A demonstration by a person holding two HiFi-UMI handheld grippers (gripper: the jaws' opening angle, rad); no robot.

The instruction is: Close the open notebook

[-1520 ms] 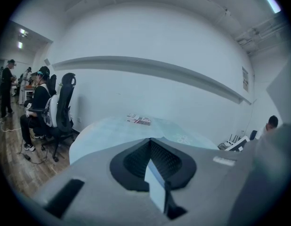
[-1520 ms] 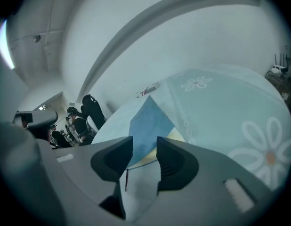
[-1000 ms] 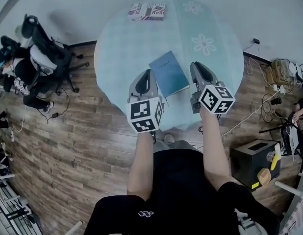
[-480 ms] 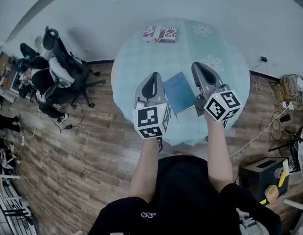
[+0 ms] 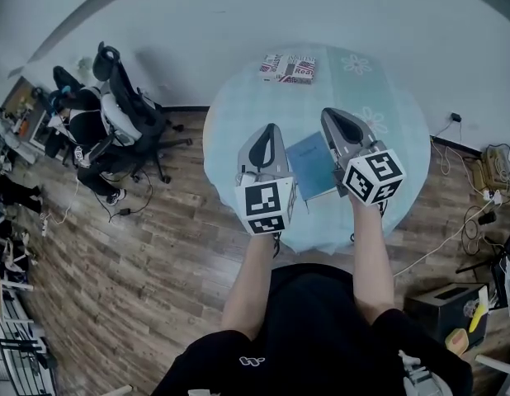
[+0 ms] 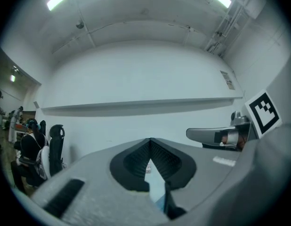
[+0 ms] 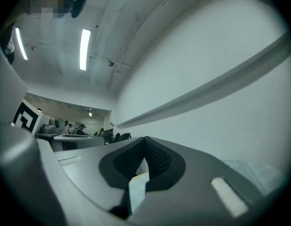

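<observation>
Lifted clear of the table over the past second, your two grippers now hang side by side above its near half, each pointing toward the far wall. Your left gripper [image 5: 270,130] is clenched on nothing: its own view shows the dark pads meeting at their tips, with only white wall and ceiling beyond. Your right gripper [image 5: 337,115] is likewise clamped together and empty, its tips touching against the same pale wall. Between the two, the blue notebook [image 5: 311,165] lies closed and flat on the round table [image 5: 238,130], cover up, turned at a slight angle, toward the near edge of the pale flowered cloth. Neither gripper touches it. A printed box [image 5: 289,68] sits at the table's far edge, well apart from the notebook. Office chairs [image 5: 123,114] stand on the wooden floor [image 5: 139,254] to the left of the table.
</observation>
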